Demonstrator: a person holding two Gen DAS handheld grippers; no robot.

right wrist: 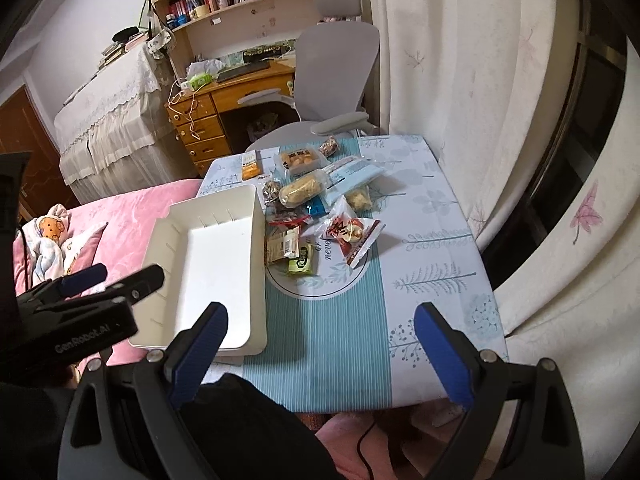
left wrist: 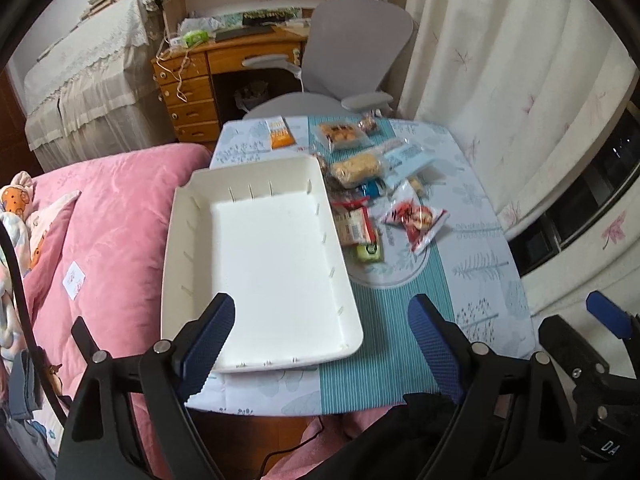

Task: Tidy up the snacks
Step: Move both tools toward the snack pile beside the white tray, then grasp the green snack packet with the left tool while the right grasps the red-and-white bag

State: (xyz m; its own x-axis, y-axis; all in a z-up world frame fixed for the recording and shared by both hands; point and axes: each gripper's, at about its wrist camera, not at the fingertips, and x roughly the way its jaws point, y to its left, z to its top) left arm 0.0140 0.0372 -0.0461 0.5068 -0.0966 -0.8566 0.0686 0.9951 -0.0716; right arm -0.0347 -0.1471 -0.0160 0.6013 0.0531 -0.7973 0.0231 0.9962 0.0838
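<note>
Small table draped in a pale blue and teal-striped leaf-print cloth point(left wrist: 400, 320), set between a pink quilted bed point(left wrist: 116, 208) and cream floral curtains point(left wrist: 500, 80). On its left part, an empty white rectangular plastic bin with slotted inner walls point(left wrist: 256, 264), one long side hanging slightly past the table edge toward the bed. Just beside the bin's right wall, a loose heap of wrapped snacks: orange-and-white slim packet point(left wrist: 279, 133) at the far edge, clear tray pack of golden cookies point(left wrist: 340, 134), clear-wrapped tan roll cake point(left wrist: 356, 168), pale blue flat pouch point(left wrist: 408, 158), red-and-white crinkled bag point(left wrist: 416, 218), beige packet with a barcode point(left wrist: 356, 228), small green square packet point(left wrist: 369, 252) nearest the near side. All snacks outside the bin, several overlapping.

Left gripper with black arms and blue textured pads point(left wrist: 322, 320) poised above the bin's near right corner, jaws wide apart, nothing between them. Right gripper of the same build point(right wrist: 320, 328) over the teal stripe at the near edge, jaws also wide, nothing held. Each gripper visible at the margin of the other's view.

Grey mesh office chair point(left wrist: 356, 40) and wooden desk with drawers point(left wrist: 192, 92) beyond the table.
</note>
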